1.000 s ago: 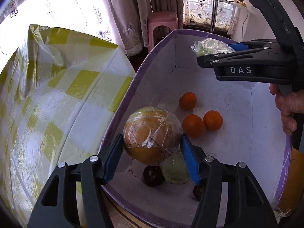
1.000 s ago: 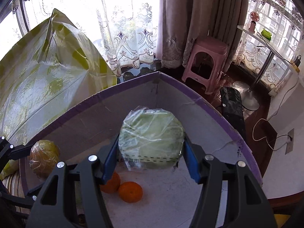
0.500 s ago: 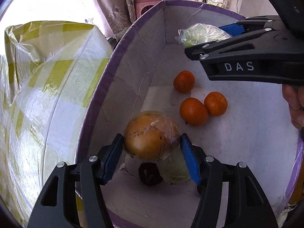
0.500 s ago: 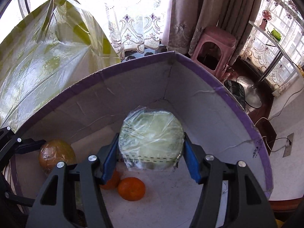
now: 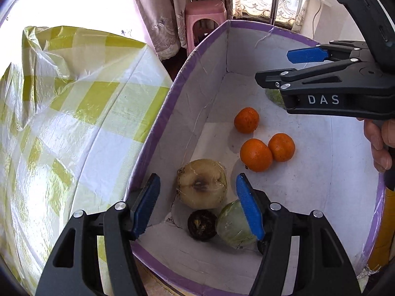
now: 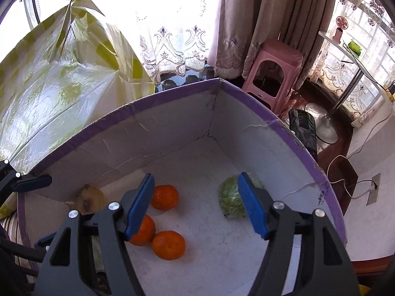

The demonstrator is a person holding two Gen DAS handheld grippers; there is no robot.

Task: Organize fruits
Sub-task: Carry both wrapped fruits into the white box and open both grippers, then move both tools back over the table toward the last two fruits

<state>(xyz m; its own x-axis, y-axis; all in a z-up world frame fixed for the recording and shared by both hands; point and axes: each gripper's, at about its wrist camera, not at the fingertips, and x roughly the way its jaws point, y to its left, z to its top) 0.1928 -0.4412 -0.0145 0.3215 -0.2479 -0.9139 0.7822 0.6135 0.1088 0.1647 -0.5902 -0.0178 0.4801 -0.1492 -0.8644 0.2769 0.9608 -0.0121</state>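
Observation:
A white box with a purple rim (image 5: 158, 123) holds the fruit. My left gripper (image 5: 197, 204) is open above the box's near left corner, over a plastic-wrapped yellow-brown fruit (image 5: 201, 183) that lies on the floor. Beside it lie a dark round fruit (image 5: 201, 224) and a wrapped green one (image 5: 232, 224). Three oranges (image 5: 255, 154) lie mid-box. My right gripper (image 6: 195, 204) is open and empty above the box (image 6: 284, 125); a wrapped green cabbage (image 6: 230, 198) lies under its right finger. The right gripper also shows in the left wrist view (image 5: 279, 69).
A table with a yellow-checked plastic cover (image 5: 69, 113) stands left of the box. A pink stool (image 6: 272, 71), curtains and a fan base (image 6: 321, 125) are behind it. Cables lie on the floor at right (image 6: 355, 177).
Both grippers opened. The wrapped yellow-brown fruit dropped from the left gripper onto the box floor, and the wrapped cabbage dropped from the right gripper onto the floor at the far right.

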